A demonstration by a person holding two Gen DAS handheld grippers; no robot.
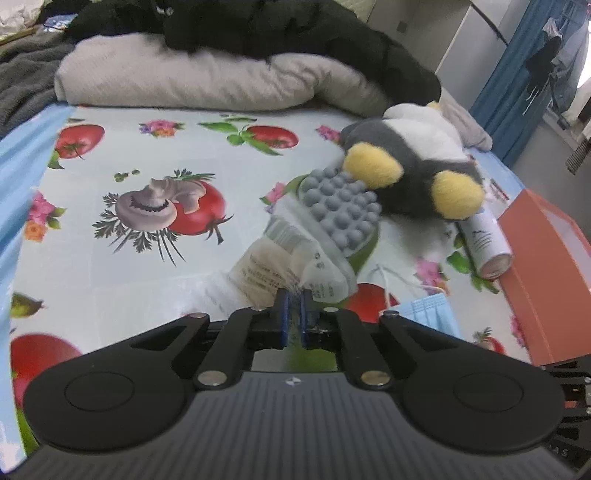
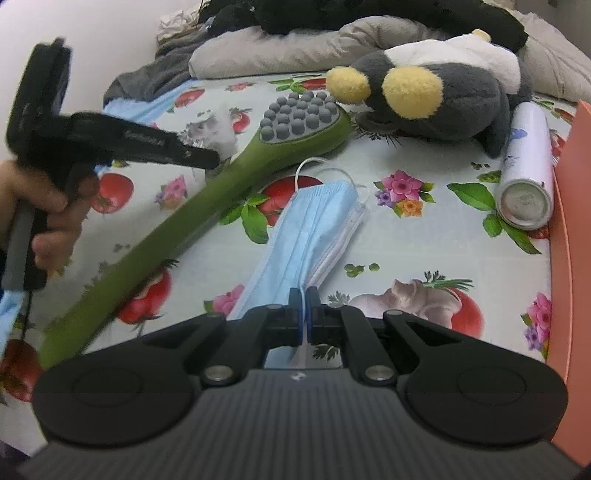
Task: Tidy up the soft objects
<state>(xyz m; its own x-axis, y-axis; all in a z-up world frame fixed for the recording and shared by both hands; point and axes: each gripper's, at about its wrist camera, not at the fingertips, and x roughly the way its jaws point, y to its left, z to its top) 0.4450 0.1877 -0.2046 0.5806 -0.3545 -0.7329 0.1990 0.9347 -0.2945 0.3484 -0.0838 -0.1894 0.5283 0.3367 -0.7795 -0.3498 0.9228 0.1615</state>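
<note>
My left gripper (image 1: 294, 295) is shut on the near edge of a crumpled clear plastic packet (image 1: 288, 258) with printed labels, which lies over the handle of a green massager with a grey knobbed head (image 1: 341, 210). My right gripper (image 2: 304, 295) is shut on the near end of a blue face mask (image 2: 314, 229) lying flat on the fruit-print cloth (image 2: 424, 251). A grey, white and yellow plush toy (image 2: 436, 92) rests just beyond the massager head (image 2: 299, 118). In the right wrist view a hand (image 2: 48, 210) holds the left gripper (image 2: 207, 158) above the massager handle.
A white spray can (image 2: 524, 177) lies on its side by an orange box (image 2: 572, 240) at the right edge. A beige pillow (image 1: 192, 77) with black fabric (image 1: 277, 26) on it lines the far side. Grey blankets (image 1: 22, 81) lie at the far left.
</note>
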